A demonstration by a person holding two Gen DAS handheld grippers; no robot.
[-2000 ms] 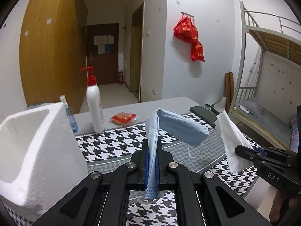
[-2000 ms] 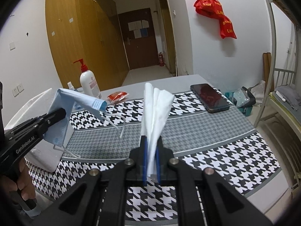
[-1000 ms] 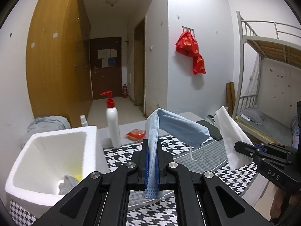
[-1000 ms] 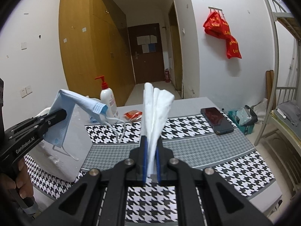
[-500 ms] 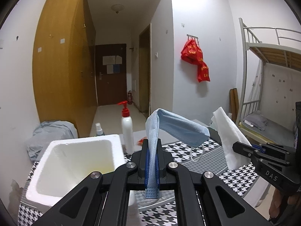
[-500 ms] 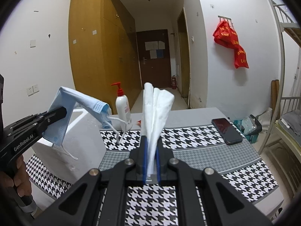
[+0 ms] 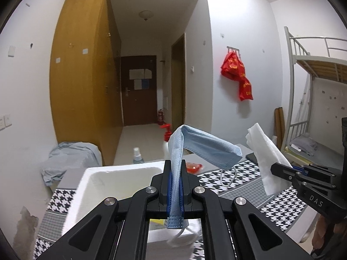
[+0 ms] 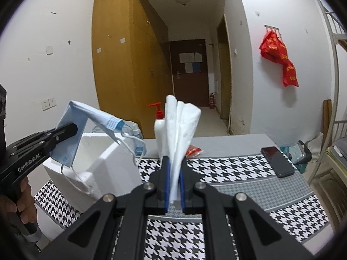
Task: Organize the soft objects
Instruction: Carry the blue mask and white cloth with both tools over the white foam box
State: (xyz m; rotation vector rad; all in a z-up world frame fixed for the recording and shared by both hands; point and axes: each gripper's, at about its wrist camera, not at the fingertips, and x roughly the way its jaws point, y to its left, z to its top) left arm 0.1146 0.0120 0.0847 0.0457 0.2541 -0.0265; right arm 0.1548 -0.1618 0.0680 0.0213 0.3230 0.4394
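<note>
My left gripper (image 7: 175, 169) is shut on a light blue face mask (image 7: 206, 147) that folds over and droops to the right, ear loops hanging. It hovers above the open white foam box (image 7: 112, 179). In the right wrist view the left gripper (image 8: 71, 129) holds the mask (image 8: 86, 119) over the box (image 8: 102, 162). My right gripper (image 8: 173, 162) is shut on a folded white tissue (image 8: 181, 125) standing upright, above the houndstooth tablecloth (image 8: 238, 177). The tissue also shows in the left wrist view (image 7: 265, 153).
A red-pump white bottle (image 8: 159, 130), a small spray bottle (image 8: 135, 136) and a red packet (image 8: 194, 150) stand behind the box. A black phone (image 8: 277, 161) lies at the table's right. A bunk bed (image 7: 314, 99) is at the right.
Both grippers have risen and the left has moved left over the foam box, its opening now below the mask. Both grips are unchanged.
</note>
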